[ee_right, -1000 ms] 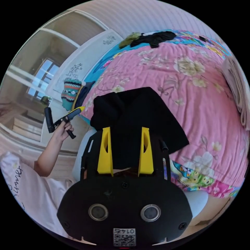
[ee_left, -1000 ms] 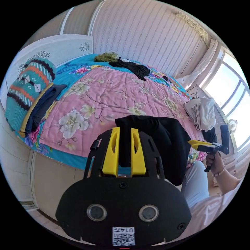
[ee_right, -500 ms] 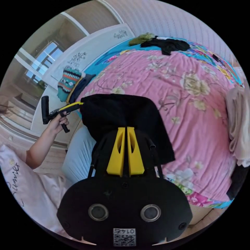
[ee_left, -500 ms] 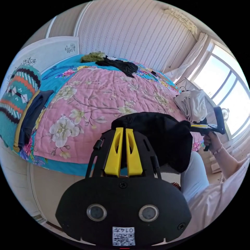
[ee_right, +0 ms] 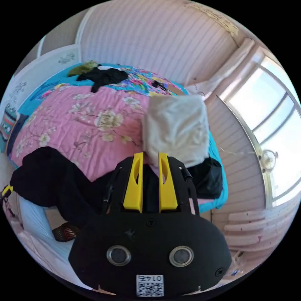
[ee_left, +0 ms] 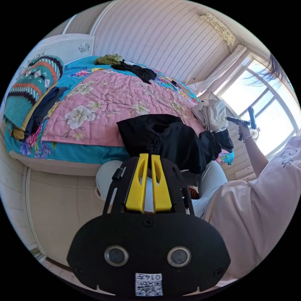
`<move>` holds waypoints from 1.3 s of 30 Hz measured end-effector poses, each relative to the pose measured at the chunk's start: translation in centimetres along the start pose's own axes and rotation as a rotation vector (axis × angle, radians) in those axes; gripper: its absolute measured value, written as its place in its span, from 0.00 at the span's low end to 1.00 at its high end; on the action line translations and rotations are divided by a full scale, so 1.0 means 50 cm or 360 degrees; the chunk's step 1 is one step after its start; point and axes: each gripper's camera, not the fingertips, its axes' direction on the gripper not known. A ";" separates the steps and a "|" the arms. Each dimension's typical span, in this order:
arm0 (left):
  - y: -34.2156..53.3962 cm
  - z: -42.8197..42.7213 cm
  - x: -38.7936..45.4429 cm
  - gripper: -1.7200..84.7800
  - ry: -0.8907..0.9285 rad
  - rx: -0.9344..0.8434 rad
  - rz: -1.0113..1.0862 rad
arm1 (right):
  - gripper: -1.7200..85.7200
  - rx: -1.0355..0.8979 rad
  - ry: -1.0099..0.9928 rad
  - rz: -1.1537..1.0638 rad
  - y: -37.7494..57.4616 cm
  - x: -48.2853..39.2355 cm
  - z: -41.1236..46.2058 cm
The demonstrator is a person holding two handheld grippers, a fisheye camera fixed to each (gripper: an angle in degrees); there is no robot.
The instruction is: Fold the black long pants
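Over the near edge of the bed point(ee_left: 62, 150), in the left gripper view, the black pants point(ee_left: 169, 141) lie bunched, half on the quilt and half on the person's lap; the left gripper point(ee_left: 148, 156) has its jaws nearly together with no cloth between them. From the right gripper view, the pants point(ee_right: 53, 185) sag off the bed's edge left of the right gripper point(ee_right: 150, 156), whose jaws stand slightly apart and look empty. Best judged: find the waistband, pinch its two corners and lift until the legs hang straight.

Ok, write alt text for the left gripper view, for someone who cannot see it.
The left tool, yellow jaws nearly together, points at black pants bunched at the near edge of a bed with a pink floral quilt. Folded clothes sit on the bed's left; the person's raised hand holds the right tool near a window.
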 end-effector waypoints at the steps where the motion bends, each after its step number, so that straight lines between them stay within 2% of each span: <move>1: 0.006 -0.009 0.001 0.01 -0.0008 0.0010 0.0015 | 0.13 0.0043 -0.0108 -0.0069 -0.018 -0.039 0.000; 3: 0.015 -0.023 0.006 0.01 -0.0024 0.0024 0.0054 | 0.17 0.0093 -0.0653 -0.0349 -0.087 -0.217 0.027; 5: 0.022 -0.040 0.011 0.01 -0.0029 0.0038 0.0088 | 0.19 -0.0013 -0.0928 -0.0527 -0.125 -0.357 0.071; 7: 0.031 -0.072 0.022 0.01 -0.0042 0.0098 0.0141 | 0.19 -0.0163 -0.1011 -0.0629 -0.147 -0.479 0.130; 9: 0.034 -0.102 0.030 0.01 -0.0050 0.0166 0.0174 | 0.11 -0.0559 -0.1076 -0.0777 -0.142 -0.598 0.230; 11: 0.032 -0.133 0.035 0.01 -0.0056 0.0221 0.0195 | 0.07 -0.0692 -0.1137 -0.0819 -0.125 -0.623 0.254; 15: 0.000 -0.202 0.067 0.01 -0.0005 0.0340 0.0279 | 0.02 -0.0346 -0.1118 -0.0879 -0.147 -0.506 0.126; 19: -0.025 -0.298 0.087 0.01 0.0102 0.0715 0.0375 | 0.03 0.0098 -0.1091 -0.0715 -0.251 -0.322 -0.066; 21: -0.035 -0.345 0.072 0.01 -0.0017 0.0824 0.0410 | 0.03 0.0396 -0.1130 -0.0662 -0.345 -0.256 -0.209; 23: -0.044 -0.381 0.037 0.01 -0.0246 0.0873 0.0406 | 0.04 0.0459 -0.1179 -0.0763 -0.427 -0.281 -0.283; 25: -0.064 -0.402 -0.054 0.01 -0.0531 0.0813 0.0242 | 0.04 0.0488 -0.1272 -0.0937 -0.500 -0.365 -0.321; 28: -0.079 -0.366 -0.200 0.02 -0.0786 0.0608 -0.0003 | 0.05 0.0386 -0.1442 -0.1046 -0.584 -0.583 -0.276; 30: -0.070 -0.313 -0.301 0.02 -0.0912 0.0393 -0.0236 | 0.06 0.0201 -0.1286 -0.1031 -0.580 -0.761 -0.165; 31: -0.056 -0.278 -0.356 0.02 -0.0893 0.0259 -0.0379 | 0.06 0.0143 -0.1242 -0.1036 -0.568 -0.797 -0.132; 33: -0.027 -0.243 -0.393 0.02 -0.0891 0.0180 -0.0479 | 0.07 -0.0150 -0.1127 -0.1112 -0.494 -0.877 -0.017; 37: 0.010 -0.204 -0.344 0.02 -0.0856 0.0139 -0.0340 | 0.08 -0.0113 -0.1089 -0.1096 -0.365 -0.774 0.040; 39: 0.007 -0.174 -0.301 0.03 -0.0793 0.0084 -0.0232 | 0.11 -0.0076 -0.0996 -0.1014 -0.264 -0.631 0.060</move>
